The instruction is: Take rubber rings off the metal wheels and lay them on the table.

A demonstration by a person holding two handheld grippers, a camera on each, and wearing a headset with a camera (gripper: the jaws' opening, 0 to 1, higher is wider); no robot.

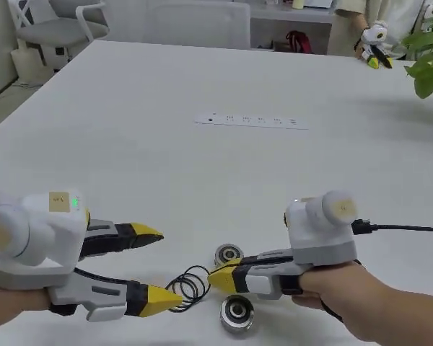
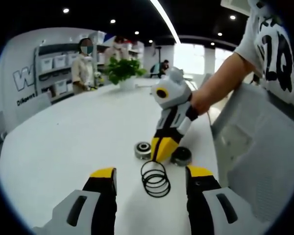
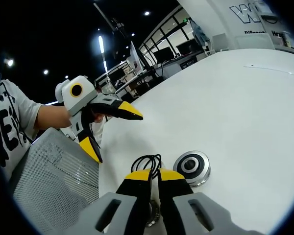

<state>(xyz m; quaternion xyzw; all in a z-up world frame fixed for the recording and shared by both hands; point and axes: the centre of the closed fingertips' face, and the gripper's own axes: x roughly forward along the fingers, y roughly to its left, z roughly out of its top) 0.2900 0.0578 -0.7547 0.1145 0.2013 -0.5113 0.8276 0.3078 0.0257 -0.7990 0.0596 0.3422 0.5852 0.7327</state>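
Nearest to the viewer, at the near left, the left gripper [image 1: 162, 264] has a white plastic body and black jaws with pointed yellow tips. The jaws stand wide apart and grasp nothing.

Just in front of these tips, the rubber rings [image 1: 190, 285] lie flat on the desk [image 1: 202, 173]. They are thin black loops, several of them overlapping in a small bundle.

From the right, a hand [image 1: 353, 292] holds the right gripper [image 1: 218, 276]. Its jaws are pressed together, with the yellow tips at the right edge of the bundle. I cannot tell whether a ring is pinched between them. A black cable [image 1: 404, 229] goes from its body to the right.

Two metal wheels sit close on both sides of these tips. The far wheel [image 1: 229, 254] and the near wheel [image 1: 237, 311] are round and shiny, with a dark centre.

The desk is white, smooth and matte. Beyond the wheels it is wide and open up to a flat white socket strip [image 1: 251, 120]. A grey chair [image 1: 58, 29] stands behind the far left edge, and green plant leaves [image 1: 429, 61] reach in at the far right.
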